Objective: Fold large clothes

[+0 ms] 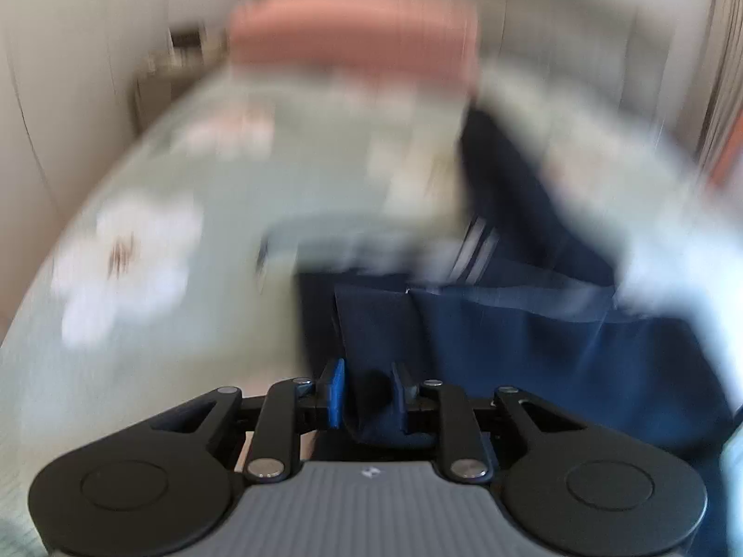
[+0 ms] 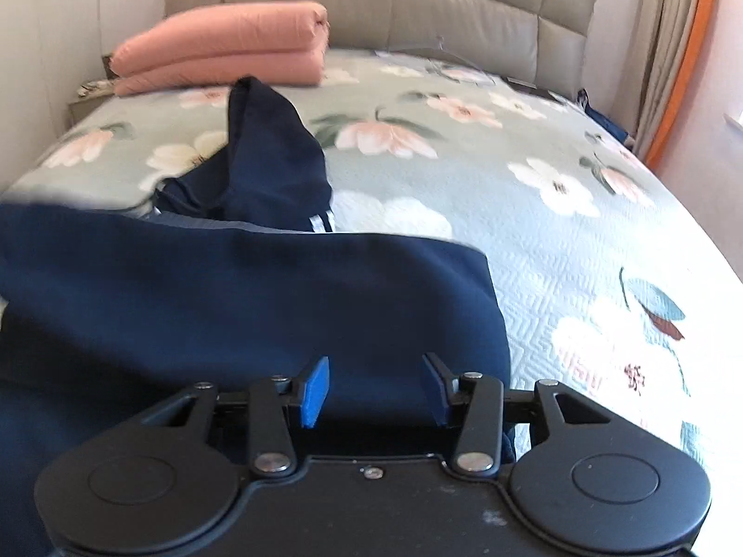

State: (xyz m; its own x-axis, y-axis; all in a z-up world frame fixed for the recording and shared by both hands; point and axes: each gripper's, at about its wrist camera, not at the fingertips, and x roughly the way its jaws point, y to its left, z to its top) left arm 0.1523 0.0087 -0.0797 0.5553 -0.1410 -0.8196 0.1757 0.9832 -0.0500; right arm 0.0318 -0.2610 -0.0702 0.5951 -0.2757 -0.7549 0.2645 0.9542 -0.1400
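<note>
**Left tongs pinch the navy cloth, right tongs spread**

Nearest us, our left tongs point(image 1: 369, 392) are pressed together on a bunched fold of the large navy-blue fabric garment point(image 2: 241, 297). Our right tongs point(image 2: 376, 387) stand spread wide just above the same cloth, gripping nothing. The garment lies across the floral pale-green quilted bedspread point(image 2: 534, 232). Farther off rests a folded pink duvet point(image 2: 223, 48), against the grey padded headboard point(image 2: 418, 4).

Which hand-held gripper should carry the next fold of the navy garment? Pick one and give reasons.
Left. The left hand-held gripper is already shut on a bunch of the navy blue fabric garment, so it can likely pull the fold over. The right hand-held gripper is open, with the cloth only lying between its fingers.
</note>
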